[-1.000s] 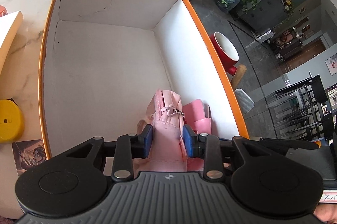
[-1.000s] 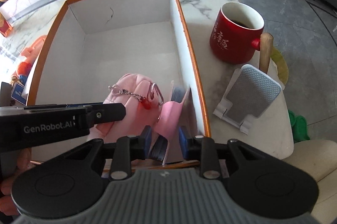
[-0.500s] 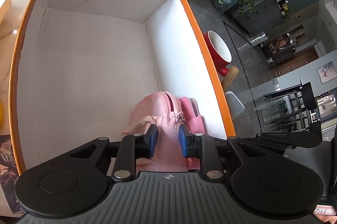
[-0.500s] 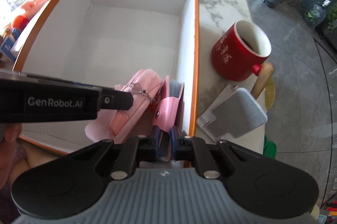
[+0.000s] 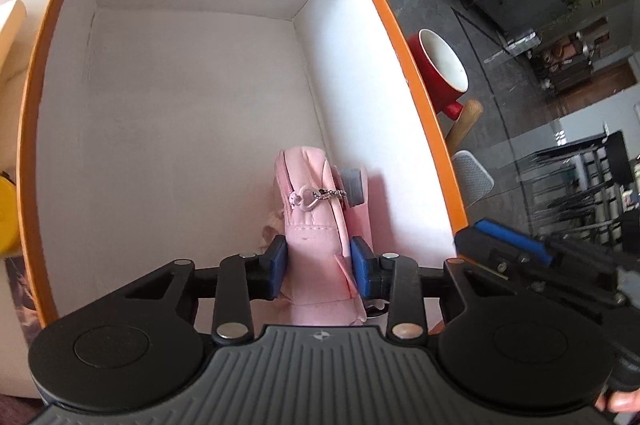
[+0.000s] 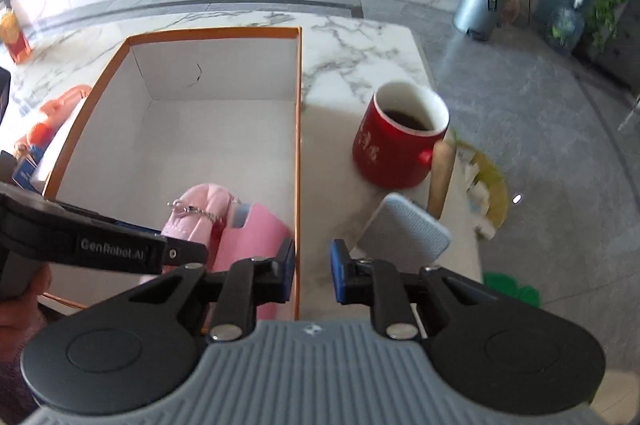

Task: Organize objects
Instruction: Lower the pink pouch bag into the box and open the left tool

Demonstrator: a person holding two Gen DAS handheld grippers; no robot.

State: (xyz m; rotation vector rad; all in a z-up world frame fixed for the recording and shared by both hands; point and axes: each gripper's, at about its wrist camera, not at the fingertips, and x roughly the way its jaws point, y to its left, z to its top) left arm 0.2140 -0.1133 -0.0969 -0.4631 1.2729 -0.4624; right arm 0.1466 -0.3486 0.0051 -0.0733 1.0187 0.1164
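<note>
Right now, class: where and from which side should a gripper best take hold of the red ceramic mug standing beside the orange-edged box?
Probably the red ceramic mug is best gripped across its round body, approaching from the near side. It stands upright holding dark liquid, so keep it level. Its handle faces right, tight against a wooden stick.

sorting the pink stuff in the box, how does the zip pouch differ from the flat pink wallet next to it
The zip pouch is plump soft fabric with a zipper and chain charm; the flat pink wallet is thin, smooth and stiff.
The pouch sits between the pads of the left hand-held gripper, whose jaws are opening; the wallet stands free against the orange box wall.
Both are pink and stand on edge.
</note>
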